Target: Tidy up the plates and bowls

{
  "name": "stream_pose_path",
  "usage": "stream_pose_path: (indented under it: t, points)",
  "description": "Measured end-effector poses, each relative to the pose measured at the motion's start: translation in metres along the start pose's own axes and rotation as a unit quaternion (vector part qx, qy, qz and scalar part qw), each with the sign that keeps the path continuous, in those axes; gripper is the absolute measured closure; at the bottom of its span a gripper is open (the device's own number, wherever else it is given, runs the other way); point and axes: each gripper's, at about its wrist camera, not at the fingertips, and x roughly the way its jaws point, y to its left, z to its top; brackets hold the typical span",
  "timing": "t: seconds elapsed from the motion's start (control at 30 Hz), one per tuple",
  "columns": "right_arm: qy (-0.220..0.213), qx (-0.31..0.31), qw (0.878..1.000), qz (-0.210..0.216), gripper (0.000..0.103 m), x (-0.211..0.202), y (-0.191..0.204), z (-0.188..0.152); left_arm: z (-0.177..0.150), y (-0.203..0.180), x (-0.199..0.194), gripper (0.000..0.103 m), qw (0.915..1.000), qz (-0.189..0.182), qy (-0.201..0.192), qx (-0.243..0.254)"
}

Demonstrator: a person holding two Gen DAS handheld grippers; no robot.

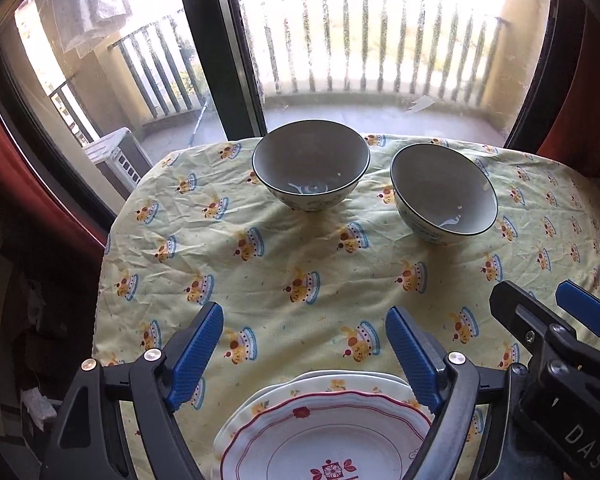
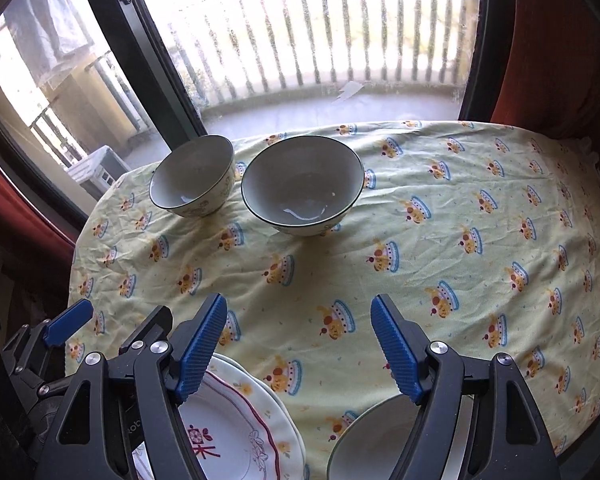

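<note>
1. At the near edge of the table, a stack of plates [image 1: 324, 432] lies on the patterned tablecloth [image 1: 300, 248], a red-rimmed floral plate on top and at least two paler ones beneath.
2. Just right of the stack, the right wrist view shows a third bowl [image 2: 372, 436], only partly in frame.
3. The left gripper [image 1: 304, 344] hovers above the stack, jaws apart, nothing between them; the right gripper [image 2: 298, 340] hovers beside it, likewise apart and empty.
4. At the far side, near the window, stand a left bowl [image 1: 311, 168] and a right bowl [image 1: 444, 192], upright, close but not touching.
5. Judgement: the bowls appear to be glazed ceramic, so stiff, slippery, fairly heavy and breakable. The rim wall is the likely hold, one pad inside and one outside, followed by gentle nesting.
</note>
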Motion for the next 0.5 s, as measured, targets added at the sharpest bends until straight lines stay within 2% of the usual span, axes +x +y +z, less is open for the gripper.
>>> stream_pose_path:
  t: [0.13,0.5]
  points:
    - [-0.014,-0.008,1.0,-0.002,0.026,0.005,0.015,0.017,0.019,0.013,0.005,0.018,0.9998,-0.012,-0.017,0.005]
    - [-0.043,-0.013,0.999,-0.018,0.026,0.025,0.047,0.068,0.073,0.036,0.03,0.018,0.9986,-0.006,-0.052,0.012]
